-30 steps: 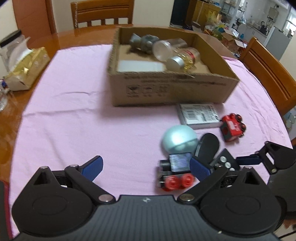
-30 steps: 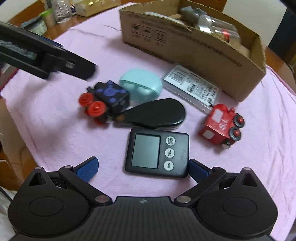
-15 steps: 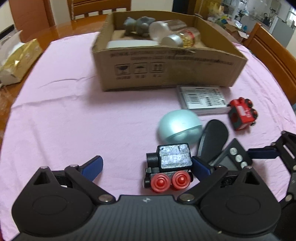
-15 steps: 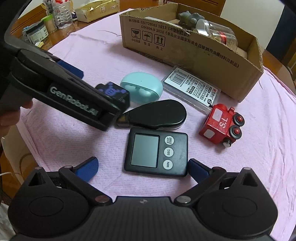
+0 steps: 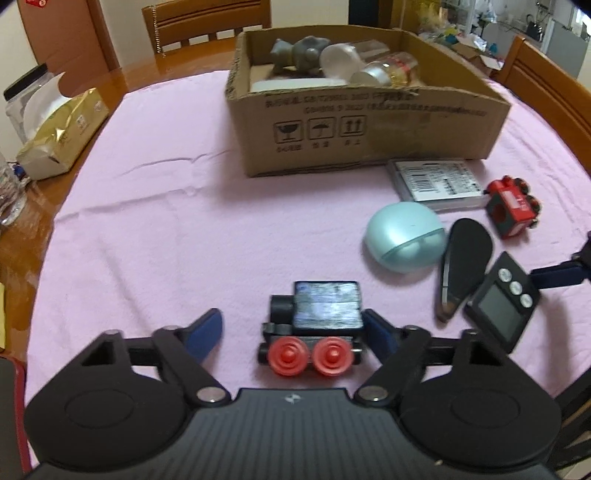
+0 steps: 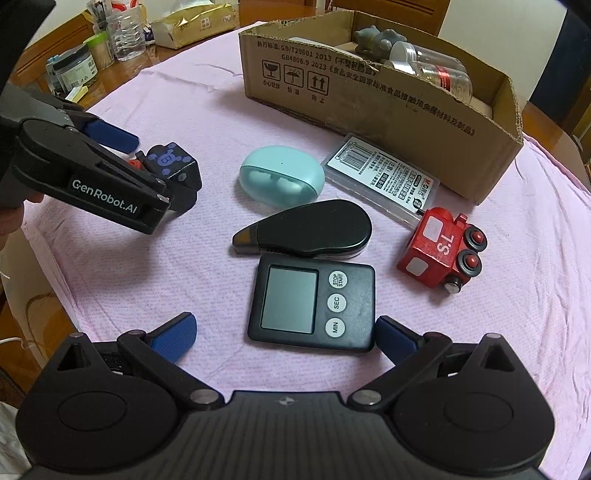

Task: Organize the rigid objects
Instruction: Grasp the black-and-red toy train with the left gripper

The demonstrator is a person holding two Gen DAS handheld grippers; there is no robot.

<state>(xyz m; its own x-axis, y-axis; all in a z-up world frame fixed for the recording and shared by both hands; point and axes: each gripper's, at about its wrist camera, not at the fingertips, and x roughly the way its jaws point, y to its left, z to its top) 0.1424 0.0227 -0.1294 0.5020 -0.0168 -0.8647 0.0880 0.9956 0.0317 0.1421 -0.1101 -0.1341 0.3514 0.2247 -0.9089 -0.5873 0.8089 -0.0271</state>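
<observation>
A black toy train (image 5: 321, 306) with red wheels stands on the pink cloth between the jaws of my left gripper (image 5: 291, 328). The jaws are closing: the right pad is at the train's side and the left pad is still apart from it. The right wrist view shows the same left gripper (image 6: 147, 170) around the train (image 6: 173, 166). My right gripper (image 6: 284, 334) is open and low over a black timer (image 6: 312, 302). A cardboard box (image 5: 369, 129) at the back holds a grey figure and jars.
A mint earbud case (image 6: 282, 179), a black teardrop-shaped case (image 6: 310, 230), a red toy train (image 6: 439, 251) and a labelled clear case (image 6: 384, 177) lie in front of the box. A gold tissue pack (image 5: 59, 140) sits at the left. Wooden chairs (image 5: 207, 18) ring the table.
My left gripper came down and shifted right, so the black train now sits centred between its jaws, which have narrowed. The right gripper stayed over the timer.
</observation>
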